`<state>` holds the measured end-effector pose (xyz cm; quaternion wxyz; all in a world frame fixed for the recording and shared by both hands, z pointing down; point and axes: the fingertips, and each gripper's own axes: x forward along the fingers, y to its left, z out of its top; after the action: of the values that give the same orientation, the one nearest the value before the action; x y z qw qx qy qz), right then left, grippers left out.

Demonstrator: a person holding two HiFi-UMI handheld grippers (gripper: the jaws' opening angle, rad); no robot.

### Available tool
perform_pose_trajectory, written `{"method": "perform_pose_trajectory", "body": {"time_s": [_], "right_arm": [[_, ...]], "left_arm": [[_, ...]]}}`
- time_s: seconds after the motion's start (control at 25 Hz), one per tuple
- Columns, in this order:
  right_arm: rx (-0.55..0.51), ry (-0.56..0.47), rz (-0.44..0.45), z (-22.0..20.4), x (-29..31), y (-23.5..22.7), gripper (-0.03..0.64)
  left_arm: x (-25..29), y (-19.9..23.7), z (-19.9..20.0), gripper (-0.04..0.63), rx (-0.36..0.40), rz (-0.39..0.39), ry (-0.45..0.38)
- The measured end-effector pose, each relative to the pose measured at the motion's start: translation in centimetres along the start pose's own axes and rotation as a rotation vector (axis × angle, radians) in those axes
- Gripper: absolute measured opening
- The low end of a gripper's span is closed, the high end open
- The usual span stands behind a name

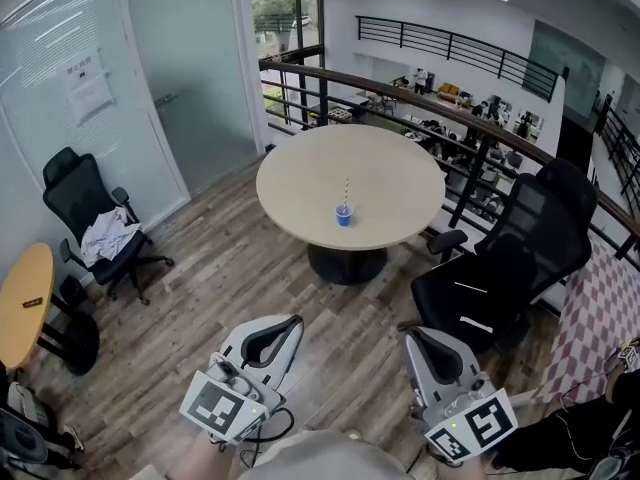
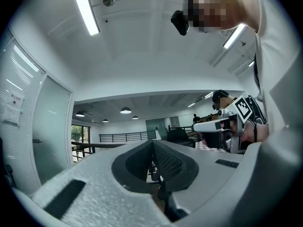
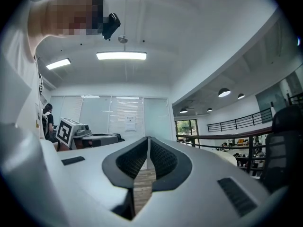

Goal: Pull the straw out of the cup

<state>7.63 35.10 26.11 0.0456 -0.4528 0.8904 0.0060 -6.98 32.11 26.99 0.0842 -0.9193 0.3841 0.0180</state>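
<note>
In the head view a small blue cup (image 1: 343,214) stands near the front edge of a round beige table (image 1: 300,183), some way ahead of me. A striped straw (image 1: 347,190) stands upright in the cup. My left gripper (image 1: 290,321) and right gripper (image 1: 411,334) are held low and close to my body, far short of the table. Both are shut with nothing between the jaws. The left gripper view shows its jaws (image 2: 152,144) closed tip to tip and pointing upward at the room. The right gripper (image 3: 148,140) is likewise closed. Neither gripper view shows the cup.
A black office chair (image 1: 510,258) stands right of the table. Another black chair (image 1: 90,228) with a cloth on it sits at the left, beside a small wooden table (image 1: 22,303). A curved railing (image 1: 450,118) runs behind the round table. Wood floor lies between me and the table.
</note>
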Motion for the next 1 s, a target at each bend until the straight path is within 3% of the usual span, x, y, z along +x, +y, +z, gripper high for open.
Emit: {"method": "perform_pose_trajectory", "body": {"time_s": [0.16, 0.32, 0.52, 1.0], "right_arm": [[0.013, 0.017, 0.009, -1.1, -0.8, -0.6, 0.031], [0.012, 0.040, 0.003, -2.1, -2.0, -1.8, 0.031], [-0.019, 0.013, 0.024, -1.8, -3.7, -2.8, 0.031], [-0.041, 0.014, 0.044, -3.0, -8.3, -4.0, 0.031]], "left_arm": [[1.0, -1.0, -1.2, 0.014, 0.002, 0.023, 0.077], [2.1, -2.6, -2.0, 0.014, -0.005, 0.017, 0.098], [2.8, -4.0, -2.1, 0.014, 0.012, 0.022, 0.065], [3.7, -8.6, -2.4, 0.014, 0.036, 0.021, 0.101]]}}
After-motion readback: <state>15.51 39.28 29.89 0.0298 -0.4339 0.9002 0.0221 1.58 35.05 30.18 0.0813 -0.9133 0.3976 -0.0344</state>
